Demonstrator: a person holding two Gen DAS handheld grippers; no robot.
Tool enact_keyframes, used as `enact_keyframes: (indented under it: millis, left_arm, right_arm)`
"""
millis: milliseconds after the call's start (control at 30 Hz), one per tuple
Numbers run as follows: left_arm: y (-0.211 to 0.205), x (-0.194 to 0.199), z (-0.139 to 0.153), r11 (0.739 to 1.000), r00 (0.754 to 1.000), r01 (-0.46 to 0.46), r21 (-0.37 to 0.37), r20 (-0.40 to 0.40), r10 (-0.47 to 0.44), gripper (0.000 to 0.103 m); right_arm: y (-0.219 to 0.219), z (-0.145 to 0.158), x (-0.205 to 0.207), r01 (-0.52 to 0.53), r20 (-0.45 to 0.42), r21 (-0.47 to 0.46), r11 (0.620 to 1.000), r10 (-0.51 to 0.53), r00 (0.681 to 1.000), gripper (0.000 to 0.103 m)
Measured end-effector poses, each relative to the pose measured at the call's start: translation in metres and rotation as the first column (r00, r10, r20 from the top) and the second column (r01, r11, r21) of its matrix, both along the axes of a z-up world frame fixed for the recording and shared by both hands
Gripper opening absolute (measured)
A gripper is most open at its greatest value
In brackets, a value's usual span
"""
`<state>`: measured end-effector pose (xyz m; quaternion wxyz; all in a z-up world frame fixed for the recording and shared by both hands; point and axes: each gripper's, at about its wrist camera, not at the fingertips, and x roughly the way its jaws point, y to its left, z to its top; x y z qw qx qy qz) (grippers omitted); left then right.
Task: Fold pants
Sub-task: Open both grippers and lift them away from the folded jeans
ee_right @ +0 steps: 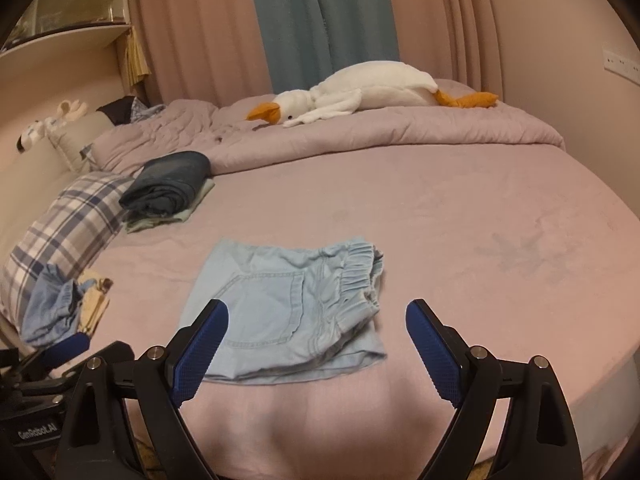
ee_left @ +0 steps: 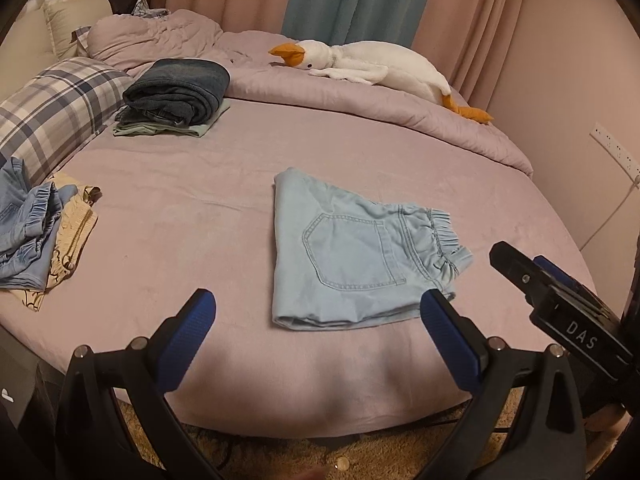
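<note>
Blue-padded fingers (ee_left: pixel 188 332) of the left gripper (ee_left: pixel 318 320) stand spread wide and empty, hovering above the near edge of the bed (ee_left: pixel 200 200). Well to their left lies a loose heap of unfolded clothes (ee_left: pixel 36 232); far ahead and left sits a folded stack (ee_left: pixel 176 96). Just ahead, between the two fingers, the light-blue pants (ee_left: pixel 352 252) rest flat, folded into a compact square, pocket up, elastic waistband to the right. Further right, the right gripper (ee_right: pixel 316 340) is likewise released and holds nothing, the pants just ahead of its left finger. Likely risks: the bunched waistband could spring the fold open, and a finger dropping low could snag the near hem and drag the layers apart.
</note>
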<state>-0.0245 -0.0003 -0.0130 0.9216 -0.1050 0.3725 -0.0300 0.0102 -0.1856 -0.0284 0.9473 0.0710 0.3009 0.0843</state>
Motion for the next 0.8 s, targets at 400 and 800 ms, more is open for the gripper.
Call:
enact_keyframes:
  millis: [400, 800]
  left_arm:
    - [-0.006, -0.011, 0.002, 1.000, 1.000, -0.002, 0.001, 0.006, 0.002, 0.102]
    - [-0.004, -0.023, 0.008, 1.000, 0.999, 0.004, -0.015, 0.045, -0.004, 0.102]
  right_arm:
    - [0.002, -0.003, -0.004, 0.005, -0.006, -0.003, 1.000, -0.005, 1.000, 0.090]
    - [0.007, -0.001, -0.014, 0.000, 0.006, -0.028, 1.000, 0.000, 1.000, 0.090]
